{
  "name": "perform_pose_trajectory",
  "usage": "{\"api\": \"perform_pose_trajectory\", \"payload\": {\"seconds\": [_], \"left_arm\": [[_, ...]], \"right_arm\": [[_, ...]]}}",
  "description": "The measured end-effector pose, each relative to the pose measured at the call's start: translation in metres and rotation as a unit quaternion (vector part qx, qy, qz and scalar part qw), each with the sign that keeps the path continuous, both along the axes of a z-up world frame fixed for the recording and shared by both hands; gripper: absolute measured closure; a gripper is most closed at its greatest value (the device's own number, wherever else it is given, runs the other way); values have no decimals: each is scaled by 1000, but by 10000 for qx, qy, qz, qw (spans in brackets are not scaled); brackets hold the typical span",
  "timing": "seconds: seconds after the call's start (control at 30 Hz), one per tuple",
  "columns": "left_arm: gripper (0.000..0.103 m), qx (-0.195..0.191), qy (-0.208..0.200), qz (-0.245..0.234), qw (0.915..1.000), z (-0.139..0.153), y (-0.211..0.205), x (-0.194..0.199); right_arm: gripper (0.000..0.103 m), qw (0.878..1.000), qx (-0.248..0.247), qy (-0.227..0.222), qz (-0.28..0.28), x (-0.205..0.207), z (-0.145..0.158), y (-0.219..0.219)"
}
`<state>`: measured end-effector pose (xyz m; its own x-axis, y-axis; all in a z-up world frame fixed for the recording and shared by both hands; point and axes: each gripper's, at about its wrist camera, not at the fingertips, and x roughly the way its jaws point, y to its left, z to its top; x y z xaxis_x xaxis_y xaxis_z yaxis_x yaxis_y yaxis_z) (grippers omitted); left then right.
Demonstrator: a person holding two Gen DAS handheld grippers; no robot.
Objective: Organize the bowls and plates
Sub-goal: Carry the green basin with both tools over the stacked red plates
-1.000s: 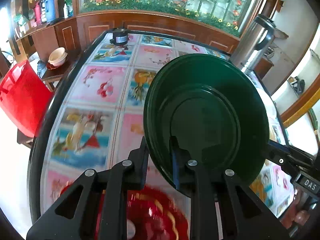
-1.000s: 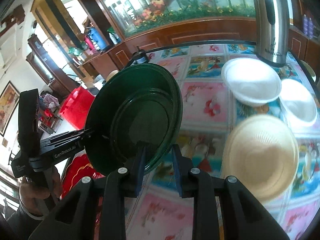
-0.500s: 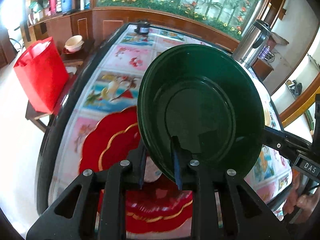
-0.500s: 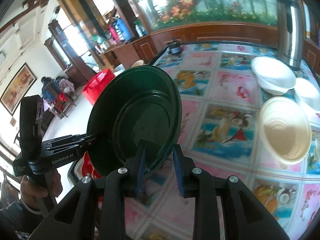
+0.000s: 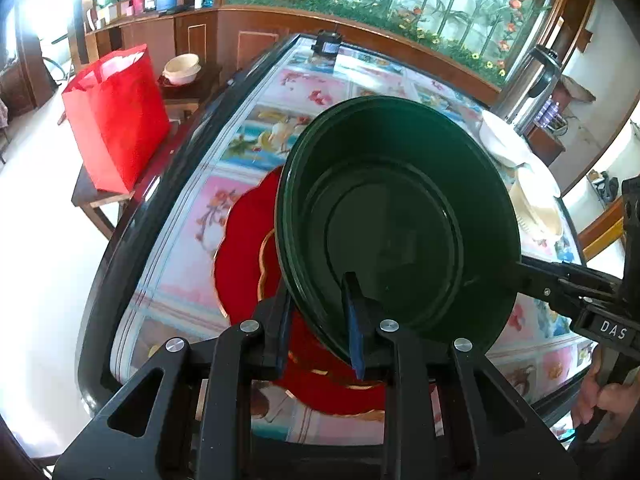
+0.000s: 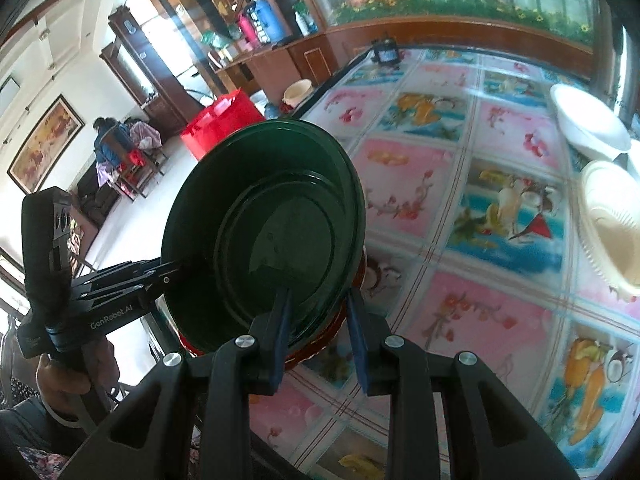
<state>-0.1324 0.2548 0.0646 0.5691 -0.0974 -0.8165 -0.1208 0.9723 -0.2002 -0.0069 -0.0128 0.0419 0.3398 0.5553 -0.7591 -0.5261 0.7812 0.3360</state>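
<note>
A stack of dark green plates (image 5: 400, 216) (image 6: 264, 232) hangs tilted above the table, held by both grippers at opposite rims. My left gripper (image 5: 318, 296) is shut on the near rim; in the right wrist view it (image 6: 160, 272) comes in from the left. My right gripper (image 6: 318, 300) is shut on its side of the rim and shows in the left wrist view (image 5: 524, 270) at the right. Directly beneath lies a red scalloped plate (image 5: 244, 248) (image 6: 320, 346) with gold trim, mostly hidden by the green stack.
The table (image 5: 176, 264) has a picture-tiled top with a black rim. A white bowl (image 6: 588, 128) and a cream bowl (image 6: 612, 224) sit at its right side near a steel thermos (image 5: 532, 80). A red bag (image 5: 116, 112) stands on a low stool off the left edge.
Both grippers carried the green plates toward the table's near left part and a little lower. The red plate, blurred at the bottom edge before, now lies right under the stack.
</note>
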Motion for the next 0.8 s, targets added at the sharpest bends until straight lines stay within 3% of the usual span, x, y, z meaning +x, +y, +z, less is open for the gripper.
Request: {"api": "perform_pose_trajectory", "payload": {"seconds": [0.43,0.8], "left_arm": [[80,-107,220,88,9997,-18,13,-5],[80,-107,185,118,9997,-18,13,-6]], "right_arm": [[75,9996,-156,185,141,-7,-10,14],[75,9995,16,309,104,-3,-11,12]]}}
